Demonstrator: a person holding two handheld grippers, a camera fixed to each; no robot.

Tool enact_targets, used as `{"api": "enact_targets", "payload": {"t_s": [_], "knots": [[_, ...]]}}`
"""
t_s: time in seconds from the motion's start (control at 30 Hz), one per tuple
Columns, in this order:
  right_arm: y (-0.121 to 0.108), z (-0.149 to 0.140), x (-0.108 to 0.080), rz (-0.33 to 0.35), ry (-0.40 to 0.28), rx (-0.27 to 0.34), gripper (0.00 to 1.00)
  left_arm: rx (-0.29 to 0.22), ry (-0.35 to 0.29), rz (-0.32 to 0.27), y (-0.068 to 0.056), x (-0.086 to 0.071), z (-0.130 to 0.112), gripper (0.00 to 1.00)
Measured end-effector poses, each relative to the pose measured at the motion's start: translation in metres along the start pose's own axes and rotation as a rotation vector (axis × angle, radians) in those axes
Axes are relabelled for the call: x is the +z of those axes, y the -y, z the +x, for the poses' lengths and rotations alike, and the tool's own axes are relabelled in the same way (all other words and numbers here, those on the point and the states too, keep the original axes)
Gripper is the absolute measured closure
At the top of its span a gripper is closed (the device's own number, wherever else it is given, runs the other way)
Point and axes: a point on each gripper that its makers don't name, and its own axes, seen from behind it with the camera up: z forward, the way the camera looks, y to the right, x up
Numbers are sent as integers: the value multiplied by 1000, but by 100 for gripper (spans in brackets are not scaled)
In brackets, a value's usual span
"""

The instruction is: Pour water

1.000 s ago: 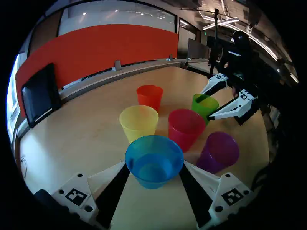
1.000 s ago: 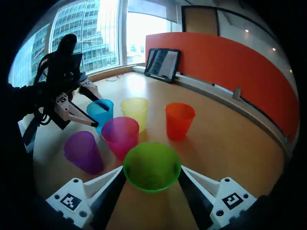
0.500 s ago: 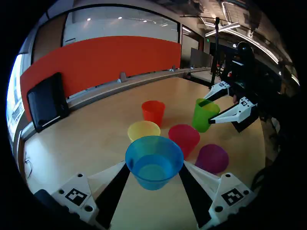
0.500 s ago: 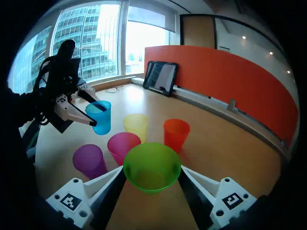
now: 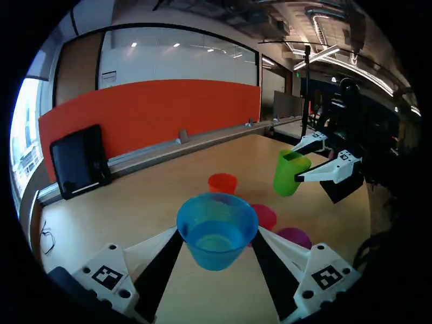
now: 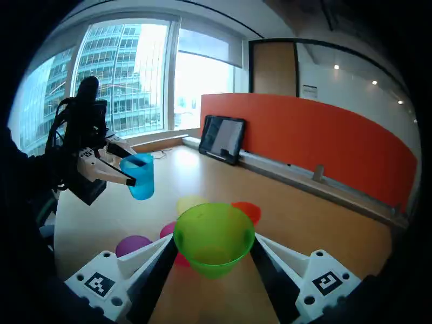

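Now lifted higher off the table [image 5: 135,200], the blue cup [image 5: 217,237] of water was pinched by the left gripper [image 5: 217,233], the green cup [image 6: 214,243] by the right gripper [image 6: 214,237]; pouring was judged imminent.

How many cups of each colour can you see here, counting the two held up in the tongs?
blue cup: 1
green cup: 1
orange cup: 1
yellow cup: 1
pink cup: 1
purple cup: 1
Total: 6 cups
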Motion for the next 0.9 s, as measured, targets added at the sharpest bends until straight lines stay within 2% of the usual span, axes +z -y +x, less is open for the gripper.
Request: {"api": "enact_targets", "payload": {"t_s": [0.27, 0.47, 0.9], "knots": [[6, 32, 0, -1, -63, -20, 8, 20, -69, 12, 6, -19, 29, 15], [10, 58, 1, 2, -126, -21, 8, 15, -137, 20, 11, -31, 50, 15], [15, 97, 0, 11, -214, -34, 8, 3, -264, 38, 14, -47, 90, 15]]}}
